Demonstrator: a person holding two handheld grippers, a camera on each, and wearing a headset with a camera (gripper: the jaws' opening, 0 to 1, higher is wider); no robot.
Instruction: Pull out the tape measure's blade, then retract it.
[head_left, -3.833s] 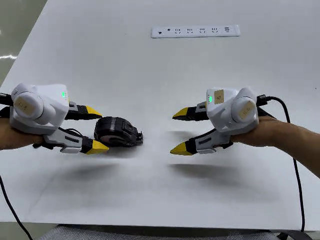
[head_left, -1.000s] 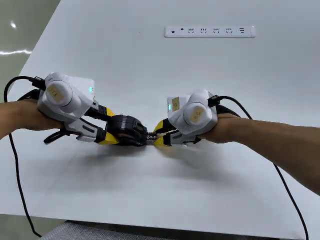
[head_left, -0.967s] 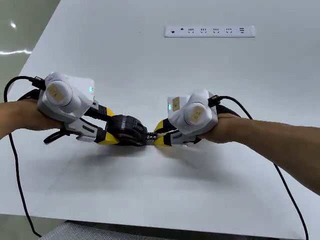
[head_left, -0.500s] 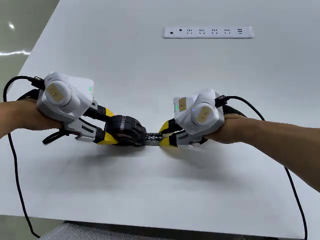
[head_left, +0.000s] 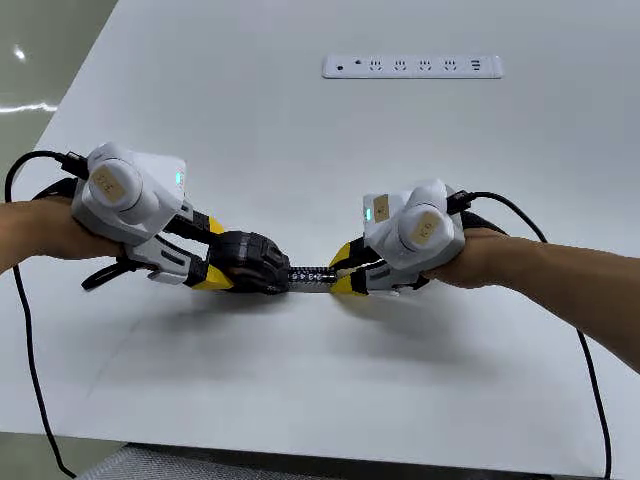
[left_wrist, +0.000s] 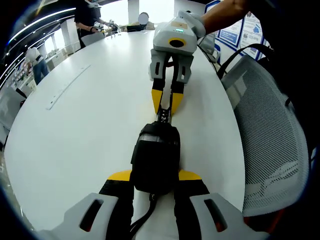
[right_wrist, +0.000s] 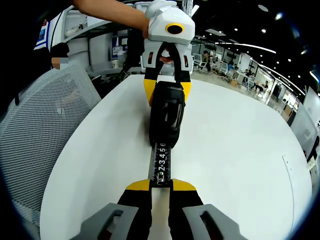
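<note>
Now the left gripper (head_left: 211, 254) has its jaws tight on the tape (head_left: 250, 262), near on the worktop (head_left: 300, 380); the right gripper (head_left: 347, 268) pinches the blade (head_left: 312, 273). That pinch looks small, so it might slip and snap back.

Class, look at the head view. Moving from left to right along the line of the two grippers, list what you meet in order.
left gripper → tape measure case → blade → right gripper
</note>
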